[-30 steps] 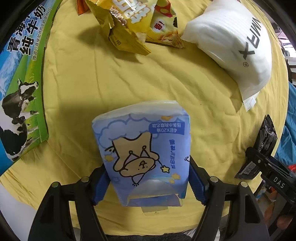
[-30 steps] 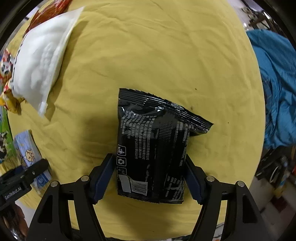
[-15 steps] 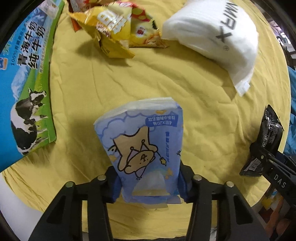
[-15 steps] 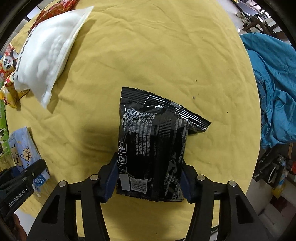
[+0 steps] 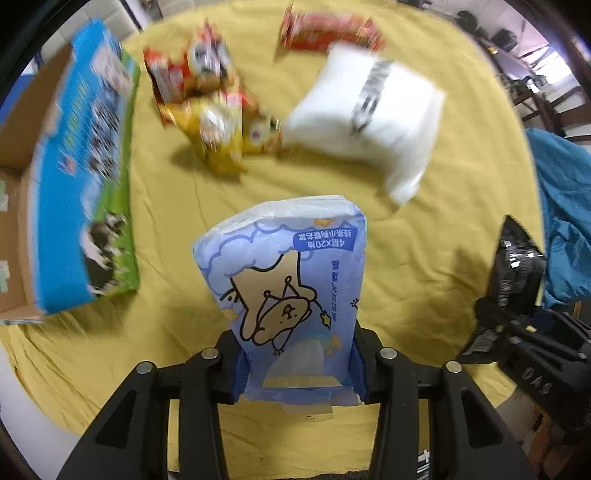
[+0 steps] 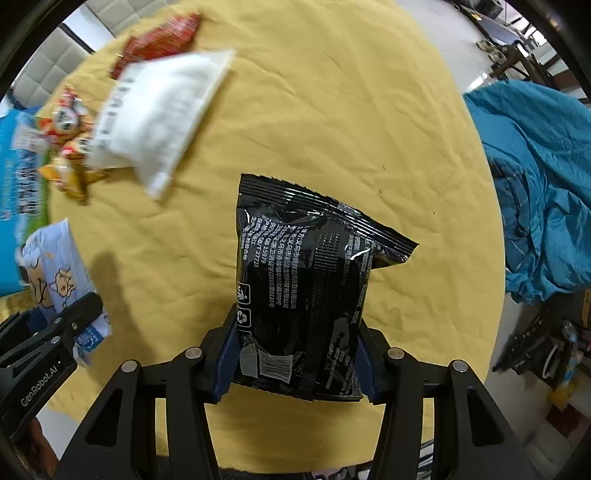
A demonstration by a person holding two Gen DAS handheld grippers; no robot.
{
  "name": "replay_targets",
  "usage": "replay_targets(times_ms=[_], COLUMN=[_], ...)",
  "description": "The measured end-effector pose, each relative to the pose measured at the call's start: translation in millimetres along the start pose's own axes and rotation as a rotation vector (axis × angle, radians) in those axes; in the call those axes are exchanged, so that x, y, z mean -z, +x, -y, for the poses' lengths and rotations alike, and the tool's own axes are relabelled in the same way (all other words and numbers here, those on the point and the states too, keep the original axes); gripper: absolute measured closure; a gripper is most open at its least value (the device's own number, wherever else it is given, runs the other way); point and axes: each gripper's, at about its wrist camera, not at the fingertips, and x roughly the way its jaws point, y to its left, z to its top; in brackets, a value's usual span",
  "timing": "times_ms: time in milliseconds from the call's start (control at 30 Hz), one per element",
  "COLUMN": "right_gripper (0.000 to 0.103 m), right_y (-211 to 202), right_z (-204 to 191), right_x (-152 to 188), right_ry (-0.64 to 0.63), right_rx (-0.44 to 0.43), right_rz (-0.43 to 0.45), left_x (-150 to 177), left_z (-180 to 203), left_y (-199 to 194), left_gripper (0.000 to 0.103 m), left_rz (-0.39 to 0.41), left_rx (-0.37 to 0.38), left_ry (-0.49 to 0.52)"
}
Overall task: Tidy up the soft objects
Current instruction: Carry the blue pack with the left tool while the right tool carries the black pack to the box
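Note:
My left gripper (image 5: 297, 369) is shut on a blue tissue pack (image 5: 288, 288) with a cartoon bear and holds it lifted above the yellow tablecloth (image 5: 424, 229). My right gripper (image 6: 295, 363) is shut on a black snack bag (image 6: 306, 280), also lifted above the cloth. The tissue pack (image 6: 55, 273) shows at the left of the right wrist view, and the black bag (image 5: 517, 273) at the right of the left wrist view. A white pouch (image 5: 376, 118), yellow and red snack bags (image 5: 210, 110) and a red packet (image 5: 325, 33) lie at the far side.
An open cardboard milk box (image 5: 74, 192) with blue and green print stands at the left. A blue cloth (image 6: 539, 206) hangs past the table's right edge. The white pouch (image 6: 159, 110) lies at the far left in the right wrist view.
Both grippers have closed on their packs and lifted them off the cloth. Both views have pulled up and back, so more of the table and the box shows.

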Motion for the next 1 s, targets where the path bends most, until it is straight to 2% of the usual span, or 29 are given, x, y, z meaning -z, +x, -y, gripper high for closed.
replay_targets(times_ms=[67,267,333,367,467,533,700,833,1000], right_gripper=[0.048,0.048,0.048,0.048,0.048,0.048,0.048,0.048,0.048], right_y=[-30.3,-91.1,-110.7,-112.2,-150.3,-168.0,-194.6,-196.3,-183.7], right_z=[-0.8,-27.2,-44.2,-58.6,-104.7,-126.4,-181.4,-232.2,-290.6], right_x=[-11.1,-4.2,-5.4,-12.3,-14.0,-14.7,-18.9,-29.8,-47.8], right_ry=[-0.013,-0.073,-0.101,-0.111,-0.147,-0.171,-0.223,-0.255,-0.29], right_rx=[-0.014,-0.087,-0.115,-0.124,-0.154,-0.178,-0.21,-0.232,-0.246], right_rz=[0.021,0.112,0.142,0.154,0.195,0.219,0.255,0.251,0.235], left_x=[2.2,16.4,16.7,19.7,22.4,0.7,-11.2,-21.1,-39.2], left_z=[1.7,-18.8,-26.3,-33.5,-51.2,-61.6,-113.0,-157.9,-223.0], left_y=[-21.2,-96.2,-116.7,-130.5,-148.2,-147.9,-166.5,-164.5,-156.6], left_gripper=[0.063,0.063,0.063,0.063,0.063,0.063,0.063,0.063,0.062], left_rz=[0.04,0.164,0.193,0.214,0.256,0.271,0.306,0.301,0.256], left_rx=[0.008,0.033,0.039,0.044,0.052,0.052,0.073,0.071,0.109], left_ry=[0.014,0.026,0.019,0.013,0.003,-0.006,-0.052,-0.069,-0.102])
